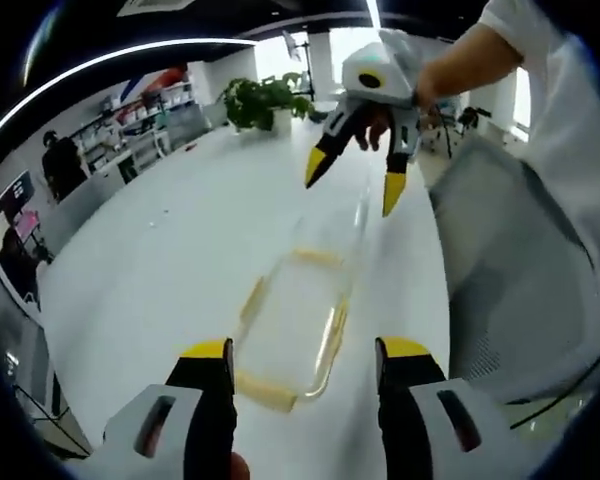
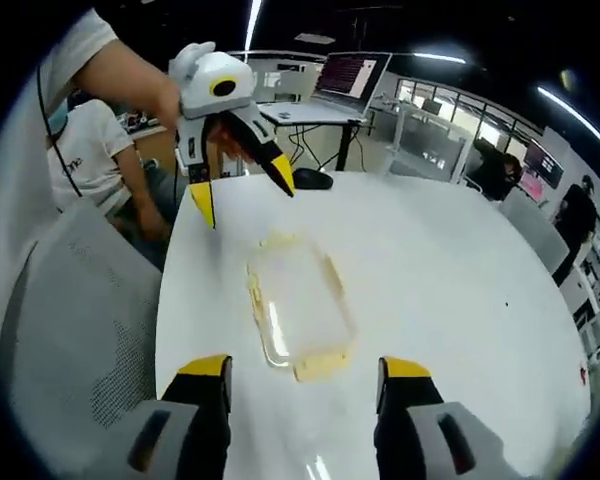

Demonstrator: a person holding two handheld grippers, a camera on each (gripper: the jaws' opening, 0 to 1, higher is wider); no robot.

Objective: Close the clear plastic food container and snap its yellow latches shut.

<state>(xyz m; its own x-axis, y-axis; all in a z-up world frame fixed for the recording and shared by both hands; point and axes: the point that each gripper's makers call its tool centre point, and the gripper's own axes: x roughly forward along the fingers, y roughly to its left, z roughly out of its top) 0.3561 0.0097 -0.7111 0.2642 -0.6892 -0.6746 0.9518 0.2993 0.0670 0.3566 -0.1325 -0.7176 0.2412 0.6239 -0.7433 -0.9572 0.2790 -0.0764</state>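
Both grippers hover wide open at opposite ends of the clear container (image 1: 295,325), likely lining up its yellow latches (none gripped yet). In the left gripper view its long axis runs from lower centre toward the right gripper (image 1: 352,172) at upper right; left gripper (image 2: 242,190) faces back
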